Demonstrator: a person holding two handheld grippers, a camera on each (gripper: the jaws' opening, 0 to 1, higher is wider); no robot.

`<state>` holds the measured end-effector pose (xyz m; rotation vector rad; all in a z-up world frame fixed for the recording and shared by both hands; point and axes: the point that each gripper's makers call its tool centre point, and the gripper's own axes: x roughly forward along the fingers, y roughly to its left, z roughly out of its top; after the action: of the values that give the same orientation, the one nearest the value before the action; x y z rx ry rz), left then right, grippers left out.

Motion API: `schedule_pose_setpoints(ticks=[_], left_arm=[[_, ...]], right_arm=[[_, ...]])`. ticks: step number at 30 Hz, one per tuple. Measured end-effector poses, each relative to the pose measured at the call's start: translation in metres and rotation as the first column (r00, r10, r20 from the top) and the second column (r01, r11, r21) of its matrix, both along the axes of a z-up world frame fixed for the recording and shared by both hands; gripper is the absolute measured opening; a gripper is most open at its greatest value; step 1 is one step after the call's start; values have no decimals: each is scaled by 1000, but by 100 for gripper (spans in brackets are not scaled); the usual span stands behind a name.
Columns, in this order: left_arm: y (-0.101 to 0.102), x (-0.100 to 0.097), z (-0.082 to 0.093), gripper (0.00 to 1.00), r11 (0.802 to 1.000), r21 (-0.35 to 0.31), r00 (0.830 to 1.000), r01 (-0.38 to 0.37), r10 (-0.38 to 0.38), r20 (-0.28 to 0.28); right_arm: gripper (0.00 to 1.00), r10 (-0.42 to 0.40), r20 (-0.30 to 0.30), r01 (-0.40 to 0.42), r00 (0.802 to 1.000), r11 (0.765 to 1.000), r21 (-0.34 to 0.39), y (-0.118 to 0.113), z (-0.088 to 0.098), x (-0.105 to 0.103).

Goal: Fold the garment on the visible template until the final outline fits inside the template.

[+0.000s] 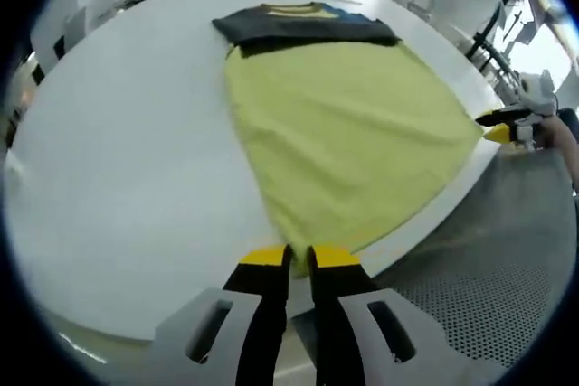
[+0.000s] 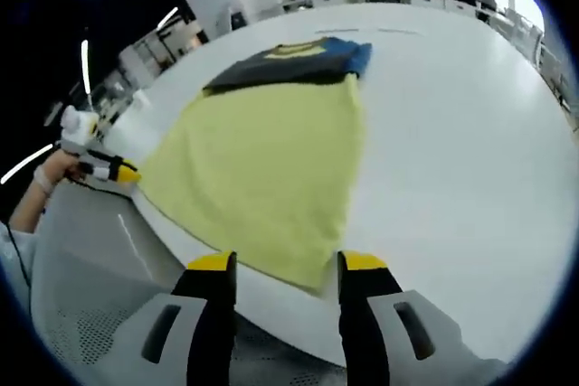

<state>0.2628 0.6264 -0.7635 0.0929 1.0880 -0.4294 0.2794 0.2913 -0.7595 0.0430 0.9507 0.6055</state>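
A yellow-green garment (image 1: 348, 133) lies spread flat on the white bench (image 1: 127, 160), its lower hem reaching the bench's near edge and its two bottom corners at or just over that edge. At its far end it is overlapped by a dark grey folded piece (image 1: 303, 26) with a yellowish collar band and a bit of blue beside it; whether this is part of the same garment or a separate one cannot be told. In the left gripper view, the left gripper (image 1: 298, 264) has its yellow-tipped jaws nearly together at one bottom corner of the garment on the near edge, seemingly pinching the fabric. In the right gripper view, the right gripper (image 2: 287, 268) has its jaws set apart, the other bottom corner of the garment lying between and just ahead of them, not clamped. Each gripper also appears in the other's view, at the opposite corner along the near edge. Beyond the edge is a grey perforated floor (image 1: 488, 268).
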Motion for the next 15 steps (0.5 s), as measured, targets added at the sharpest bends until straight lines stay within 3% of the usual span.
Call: schedule_pose_setpoints(ticks=[2, 6, 10, 13, 15], left_arm=[[0, 0, 0, 5, 1000, -1, 1000, -1, 1, 1], [1, 0, 0, 4, 1000, -6, 1000, -4, 4, 2], [1, 0, 0, 4, 1000, -3, 1000, -1, 1, 2], [0, 0, 0, 4, 1000, 6, 1000, 12, -12, -3], [0, 0, 0, 3, 1000, 9, 1000, 18, -18, -9]], right_arm=[[38, 27, 13, -26, 1000, 997, -70, -4, -3, 1], [33, 31, 20, -29, 999, 996, -87, -4, -5, 1], [17, 50, 53, -39, 997, 983, -179, -16, -9, 6], [18, 53, 41, -45, 998, 984, -171, -14, -8, 5], [17, 81, 53, -69, 995, 977, -202, -15, -9, 5]])
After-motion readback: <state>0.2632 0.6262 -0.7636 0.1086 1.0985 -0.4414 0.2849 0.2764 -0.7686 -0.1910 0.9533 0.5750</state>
